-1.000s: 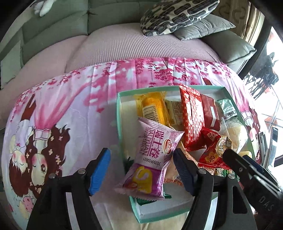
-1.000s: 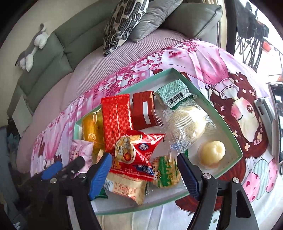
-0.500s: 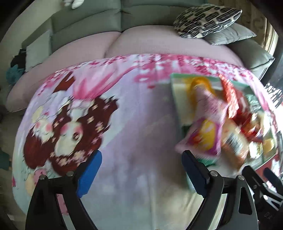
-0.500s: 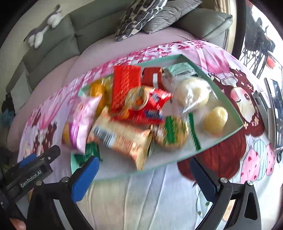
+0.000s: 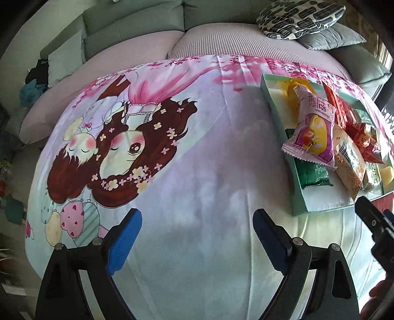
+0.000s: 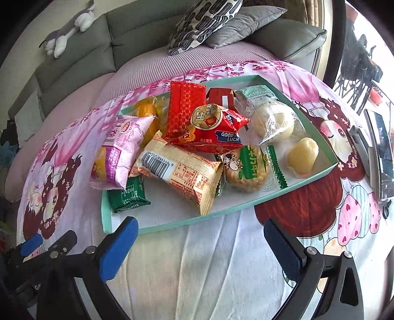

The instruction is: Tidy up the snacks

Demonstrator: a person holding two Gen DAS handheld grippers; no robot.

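Note:
A shallow mint-green tray (image 6: 246,205) (image 5: 275,115) on the cartoon-print cloth holds a heap of snacks. A pink packet (image 6: 118,152) (image 5: 312,128) hangs over its left rim, by a beige packet (image 6: 179,172), a red peanut bag (image 6: 214,128), a green packet (image 6: 128,194), a round cookie (image 6: 246,169) and a yellow jelly (image 6: 301,157). My left gripper (image 5: 197,236) is open and empty over bare cloth, left of the tray. My right gripper (image 6: 199,243) is open and empty, in front of the tray's near rim.
A green sofa (image 6: 81,56) with patterned and grey cushions (image 6: 204,22) runs behind the table. A plush toy (image 6: 66,32) lies on its back. A phone-like device (image 6: 379,152) lies at the table's right edge. The left half of the cloth (image 5: 147,147) bears only its print.
Both grippers pulled back from the tray. The left one swung left, off the pink packet, to over bare cloth. The right one withdrew toward the table's near edge.

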